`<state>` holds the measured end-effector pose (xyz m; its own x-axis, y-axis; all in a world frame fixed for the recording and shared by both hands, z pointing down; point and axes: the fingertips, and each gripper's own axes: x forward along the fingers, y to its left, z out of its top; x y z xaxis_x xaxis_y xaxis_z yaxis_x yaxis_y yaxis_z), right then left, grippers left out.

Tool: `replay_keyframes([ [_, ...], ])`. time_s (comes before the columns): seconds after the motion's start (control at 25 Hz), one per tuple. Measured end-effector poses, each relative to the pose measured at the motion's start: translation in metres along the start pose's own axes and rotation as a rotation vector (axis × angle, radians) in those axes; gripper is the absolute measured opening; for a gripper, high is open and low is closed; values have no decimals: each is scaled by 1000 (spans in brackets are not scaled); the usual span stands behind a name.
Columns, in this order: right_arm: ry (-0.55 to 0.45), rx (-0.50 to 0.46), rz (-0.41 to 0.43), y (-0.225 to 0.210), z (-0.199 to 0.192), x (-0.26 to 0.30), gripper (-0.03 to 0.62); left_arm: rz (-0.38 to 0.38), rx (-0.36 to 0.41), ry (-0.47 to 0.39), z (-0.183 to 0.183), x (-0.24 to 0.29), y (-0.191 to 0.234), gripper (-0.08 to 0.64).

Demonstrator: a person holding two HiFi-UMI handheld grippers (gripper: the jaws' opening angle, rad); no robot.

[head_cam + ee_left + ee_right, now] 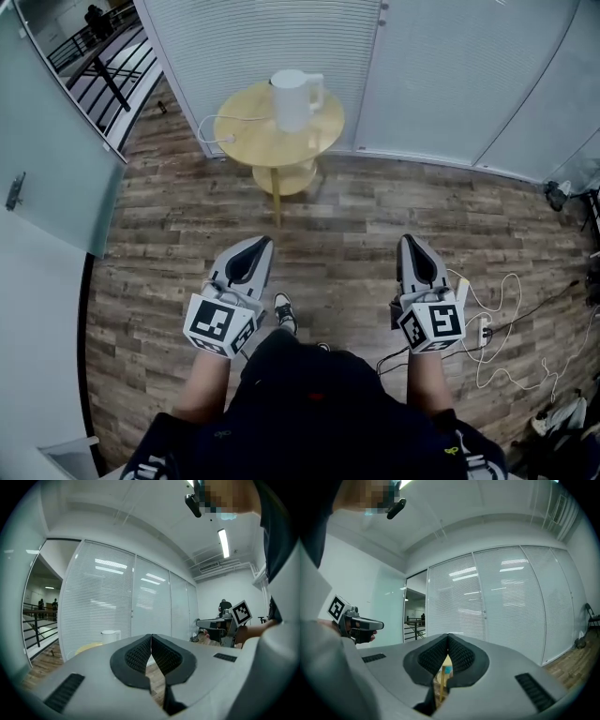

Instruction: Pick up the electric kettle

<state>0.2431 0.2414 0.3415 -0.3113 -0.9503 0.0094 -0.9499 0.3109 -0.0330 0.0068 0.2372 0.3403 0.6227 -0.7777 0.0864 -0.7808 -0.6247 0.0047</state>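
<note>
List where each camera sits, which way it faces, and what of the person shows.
Head view: on the head, looking steeply down at the kettle on its round table; forearms, left gripper and right gripper show.
Left gripper view: rides the left gripper, facing past its shut fingers toward the kettle.
Right gripper view: rides the right gripper, past its shut fingers toward the blinds.
Each gripper view catches the other gripper.

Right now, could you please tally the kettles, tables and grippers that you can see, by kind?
Electric kettle: 1
Round table: 1
Grippers: 2 (left gripper, right gripper, both with jaws together and empty)
Total: 4
</note>
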Motion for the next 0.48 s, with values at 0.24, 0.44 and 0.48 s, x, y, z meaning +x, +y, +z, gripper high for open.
replay_keyframes([
  [0.24,13,-14,-39,-15,2,58,25,-34,-7,-19,6,48,46,23],
  [0.44,12,-45,-30,-7,10,128,25,-38,-18,-27,11,84,104,23],
  [0.48,14,-48,-29,-5,11,142,25,-40,-18,-28,12,91,116,23],
])
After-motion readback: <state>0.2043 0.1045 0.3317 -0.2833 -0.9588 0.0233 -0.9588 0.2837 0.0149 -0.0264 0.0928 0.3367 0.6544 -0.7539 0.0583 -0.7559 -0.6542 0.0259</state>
